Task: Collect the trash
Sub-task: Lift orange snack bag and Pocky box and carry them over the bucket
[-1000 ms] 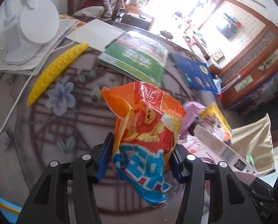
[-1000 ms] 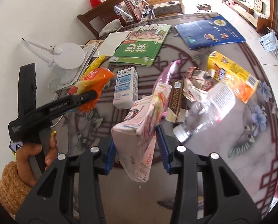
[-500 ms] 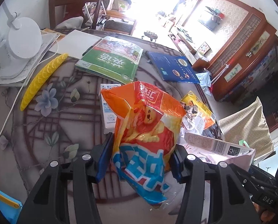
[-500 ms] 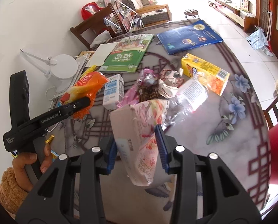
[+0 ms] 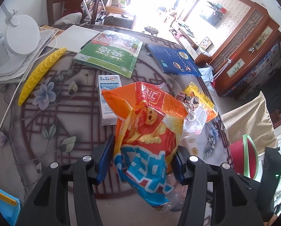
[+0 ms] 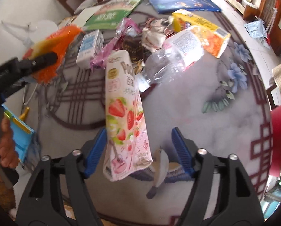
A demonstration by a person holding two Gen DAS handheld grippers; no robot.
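My left gripper (image 5: 140,156) is shut on an orange and blue snack bag (image 5: 146,131), held above the round table (image 5: 46,124). The bag and left gripper also show in the right wrist view (image 6: 53,49). My right gripper (image 6: 140,150) is open wide; a pink strawberry box (image 6: 125,113) hangs between its blue pads, tilted and apart from the right pad. Other trash lies on the table: a white milk carton (image 6: 90,47), a pink wrapper (image 6: 117,41), a crumpled wrapper (image 6: 155,33), a clear plastic bottle (image 6: 174,56) and a yellow box (image 6: 202,28).
A green book (image 5: 110,54), a blue book (image 5: 174,60), a white lamp (image 5: 17,37), a yellow curved object (image 5: 40,71) and papers lie at the table's far side. A blue pouch (image 6: 19,130) lies at the near left. A red chair (image 5: 244,154) stands on the right.
My right gripper has opened and the pink box has tipped loose between the fingers. Both grippers have pulled back and risen from the table. The left still holds the snack bag.
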